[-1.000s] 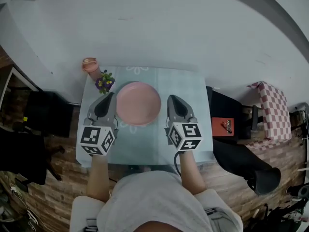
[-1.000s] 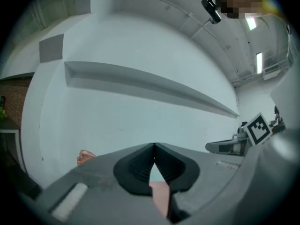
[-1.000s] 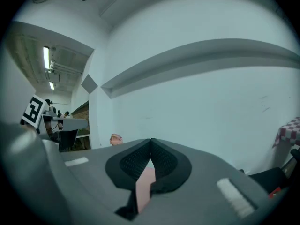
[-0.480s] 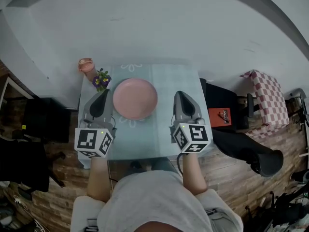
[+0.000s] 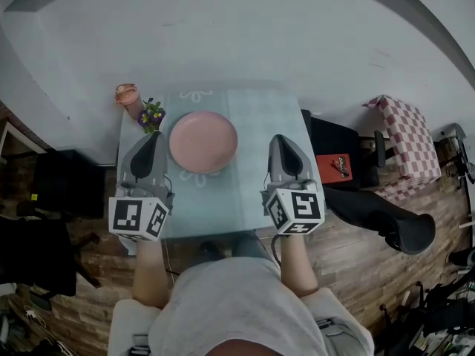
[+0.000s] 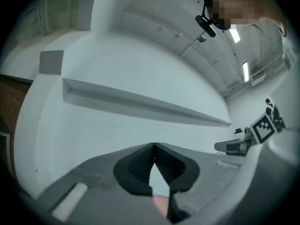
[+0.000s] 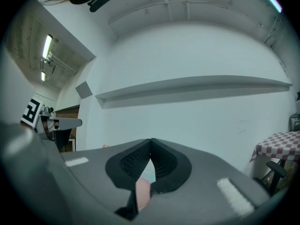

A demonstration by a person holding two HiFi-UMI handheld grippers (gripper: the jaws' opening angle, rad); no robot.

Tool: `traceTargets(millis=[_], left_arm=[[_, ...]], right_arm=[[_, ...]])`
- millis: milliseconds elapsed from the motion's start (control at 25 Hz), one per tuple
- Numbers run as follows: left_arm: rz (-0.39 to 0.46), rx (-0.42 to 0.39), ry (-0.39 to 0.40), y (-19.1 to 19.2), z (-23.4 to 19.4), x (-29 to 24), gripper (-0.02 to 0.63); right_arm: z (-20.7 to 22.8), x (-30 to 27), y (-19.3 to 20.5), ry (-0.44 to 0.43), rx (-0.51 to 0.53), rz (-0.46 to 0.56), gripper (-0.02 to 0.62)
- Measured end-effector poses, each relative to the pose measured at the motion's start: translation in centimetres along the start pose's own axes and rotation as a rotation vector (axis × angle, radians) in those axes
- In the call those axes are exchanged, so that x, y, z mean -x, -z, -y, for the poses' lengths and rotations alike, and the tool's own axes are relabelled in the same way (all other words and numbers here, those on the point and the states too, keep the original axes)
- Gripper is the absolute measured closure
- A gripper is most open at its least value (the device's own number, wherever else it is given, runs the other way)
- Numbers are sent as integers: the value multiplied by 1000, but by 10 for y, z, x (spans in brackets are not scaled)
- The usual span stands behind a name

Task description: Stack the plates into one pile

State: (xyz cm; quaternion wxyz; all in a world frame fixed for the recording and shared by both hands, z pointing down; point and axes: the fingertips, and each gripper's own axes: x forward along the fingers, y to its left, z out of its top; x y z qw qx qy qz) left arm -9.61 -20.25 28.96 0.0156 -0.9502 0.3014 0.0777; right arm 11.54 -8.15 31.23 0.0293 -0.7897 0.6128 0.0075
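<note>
The pink plate [image 5: 202,141] lies on the pale checked tablecloth [image 5: 245,191], toward its far left part, near the white wall [image 5: 245,35]; from above it reads as a single disc (whether more plates lie under it cannot be told). The left gripper [image 5: 154,135] is held just beside the plate's left rim; its jaws are pressed together with nothing between them, and in the left gripper view only a sliver of pink shows through the gap behind the closed tips. The right gripper [image 5: 280,138] is on the plate's other side, with a strip of bare cloth between the two; its jaws likewise meet at the tips and hold nothing. Both grippers point toward the wall. At the cloth's far left corner stands a pink cup [image 5: 128,96]; just beside it is a small pot of purple and yellow flowers [image 5: 152,115], near the plate's rim but apart from it. Off the cloth's right edge stands a black chair [image 5: 334,143] with a red object [image 5: 333,166] on its seat; farther right is a chair under a red-and-white checked cover [image 5: 404,136].
</note>
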Motion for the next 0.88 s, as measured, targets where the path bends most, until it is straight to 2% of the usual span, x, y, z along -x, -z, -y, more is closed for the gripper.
traceTargets(millis=[880], left_arm=[[3,10,50,-3,5,2,601]], right_arm=[[-12,12,-8,11,2,25,595]])
